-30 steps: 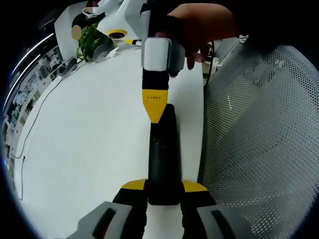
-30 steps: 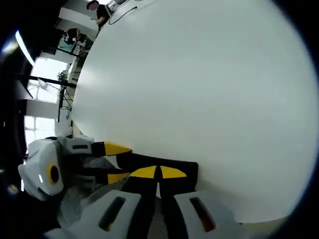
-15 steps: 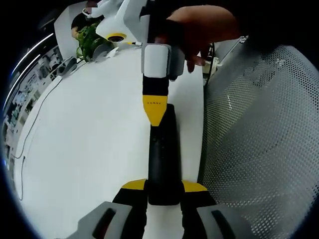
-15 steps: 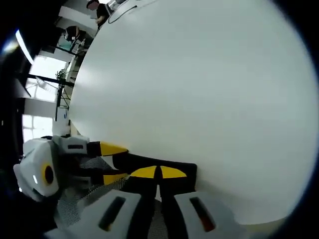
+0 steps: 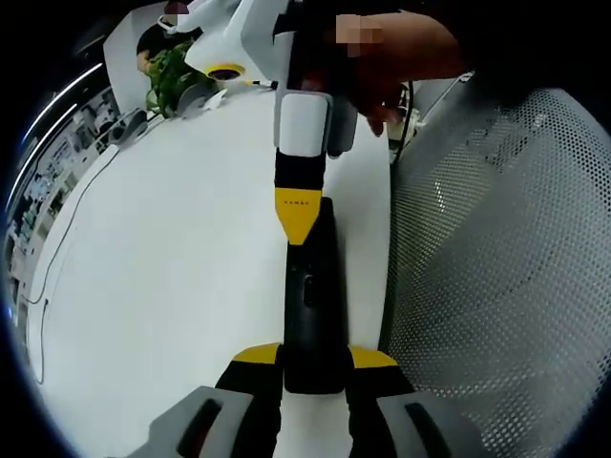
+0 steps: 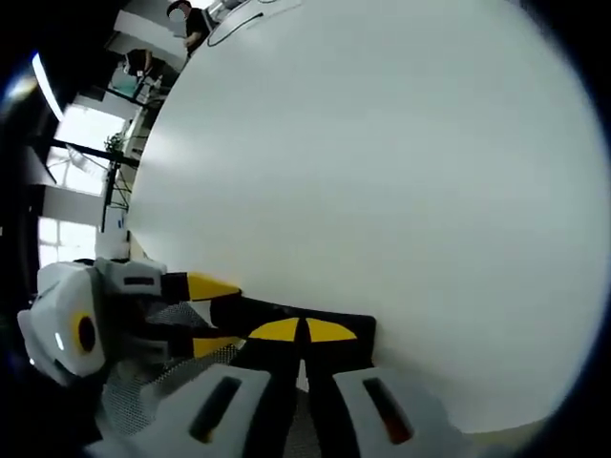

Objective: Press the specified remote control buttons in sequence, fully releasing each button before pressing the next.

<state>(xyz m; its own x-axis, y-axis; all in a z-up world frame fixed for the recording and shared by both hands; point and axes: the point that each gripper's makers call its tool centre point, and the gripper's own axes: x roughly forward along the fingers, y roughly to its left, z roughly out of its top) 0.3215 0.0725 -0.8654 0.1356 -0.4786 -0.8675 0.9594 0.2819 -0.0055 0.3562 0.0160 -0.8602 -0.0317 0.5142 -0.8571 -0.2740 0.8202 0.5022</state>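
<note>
A black remote control (image 5: 313, 305) lies lengthwise over the white table (image 5: 172, 286), its near end clamped between the yellow pads of my left gripper (image 5: 315, 356), which is shut on it. My right gripper (image 5: 298, 225) comes down from the top of the left gripper view, held by a hand (image 5: 401, 57). Its jaws are shut together and its yellow tip touches the far part of the remote's face. In the right gripper view, my right gripper (image 6: 305, 331) sits on the remote (image 6: 277, 311), and the left gripper (image 6: 215, 315) holds the remote from the left.
A grey mesh chair back (image 5: 496, 267) fills the right side, close to the table's edge. A green plant (image 5: 172, 72) and some white devices stand at the far end. A thin cable (image 5: 57, 248) runs along the table's left side.
The right gripper's tip has slid a little along the remote toward my left gripper. In the right gripper view the picture has shifted slightly left.
</note>
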